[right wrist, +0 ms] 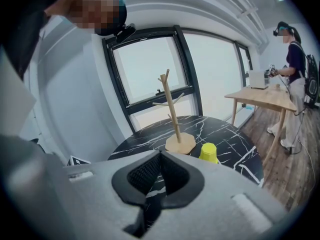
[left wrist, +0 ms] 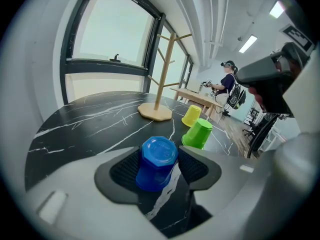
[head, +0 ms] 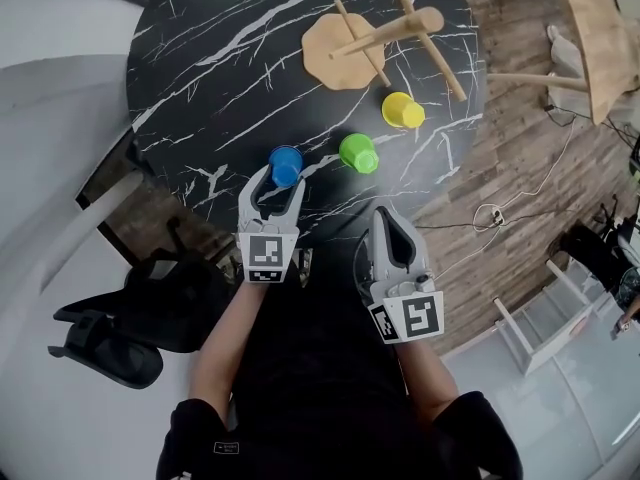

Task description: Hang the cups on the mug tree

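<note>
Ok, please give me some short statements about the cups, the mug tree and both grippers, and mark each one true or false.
1. The blue cup stands upside down between the open jaws of the left gripper. True.
2. The right gripper holds the yellow cup. False: its jaws are together on nothing, and the yellow cup stands on the table.
3. One cup hangs on the mug tree. False: its pegs are bare, and all three cups stand on the table.
4. The green cup stands between the blue cup and the yellow cup. True.
</note>
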A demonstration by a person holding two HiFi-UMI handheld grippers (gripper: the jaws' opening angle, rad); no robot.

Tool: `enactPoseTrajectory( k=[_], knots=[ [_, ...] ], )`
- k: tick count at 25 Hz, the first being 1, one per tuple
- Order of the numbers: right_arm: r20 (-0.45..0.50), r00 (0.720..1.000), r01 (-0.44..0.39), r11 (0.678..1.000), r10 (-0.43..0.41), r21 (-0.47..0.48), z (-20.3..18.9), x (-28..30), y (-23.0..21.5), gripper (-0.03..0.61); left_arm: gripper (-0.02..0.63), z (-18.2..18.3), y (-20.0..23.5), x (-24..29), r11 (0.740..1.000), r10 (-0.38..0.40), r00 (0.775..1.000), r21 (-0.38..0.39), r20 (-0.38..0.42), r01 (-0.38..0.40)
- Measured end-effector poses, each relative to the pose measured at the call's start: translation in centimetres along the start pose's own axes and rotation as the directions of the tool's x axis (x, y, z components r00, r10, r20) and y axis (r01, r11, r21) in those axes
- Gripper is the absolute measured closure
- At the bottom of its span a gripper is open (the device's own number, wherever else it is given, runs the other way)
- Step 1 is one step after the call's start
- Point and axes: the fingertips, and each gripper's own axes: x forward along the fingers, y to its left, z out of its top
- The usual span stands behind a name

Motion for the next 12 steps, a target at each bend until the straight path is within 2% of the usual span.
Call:
enactPoseTrajectory(
  k=[12],
  knots=[
    [0.011, 1.0, -0.001, 1.0, 0.001, -0.004, -0.16, -0.26, 0.24, 0.578, 0.385, 0.03, -0.14, -0.55, 1.0, -0.008, 1.0, 0.012, 0.017, 0.007]
  ],
)
